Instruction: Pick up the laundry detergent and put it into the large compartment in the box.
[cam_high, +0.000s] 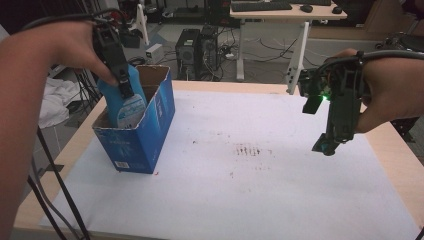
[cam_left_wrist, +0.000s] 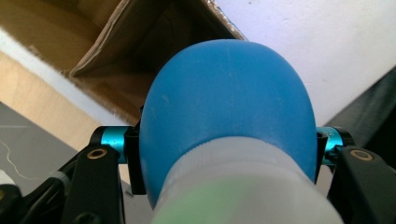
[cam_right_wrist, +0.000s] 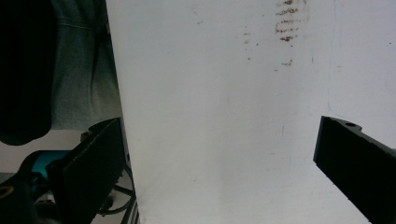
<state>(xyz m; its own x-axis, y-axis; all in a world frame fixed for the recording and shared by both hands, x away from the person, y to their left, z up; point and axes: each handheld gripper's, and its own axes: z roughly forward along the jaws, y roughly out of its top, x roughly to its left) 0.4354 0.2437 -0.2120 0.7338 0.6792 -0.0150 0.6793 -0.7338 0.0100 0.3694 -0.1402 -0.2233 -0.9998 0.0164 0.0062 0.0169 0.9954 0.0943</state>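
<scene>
A blue bottle (cam_high: 125, 102) with a pale label stands tilted, its lower part inside an open blue cardboard box (cam_high: 145, 135) at the table's left. My left gripper (cam_high: 126, 90) comes down from above and is shut on the bottle. In the left gripper view the bottle's rounded blue body (cam_left_wrist: 229, 102) sits squeezed between both jaws of the left gripper (cam_left_wrist: 229, 140), with the brown inside of the box (cam_left_wrist: 140, 42) beyond it. My right gripper (cam_high: 327, 145) hovers over the table's right side. The right gripper (cam_right_wrist: 219, 158) is open, with only the white sheet (cam_right_wrist: 224, 93) between its jaws.
A white sheet (cam_high: 250, 190) covers the wooden table (cam_high: 395, 150), with a patch of brown marks (cam_high: 250, 150) near its middle. Beyond the far edge stand computer towers (cam_high: 189, 50) and a white desk (cam_high: 285, 12). A white cloth (cam_high: 57, 97) lies off the left side.
</scene>
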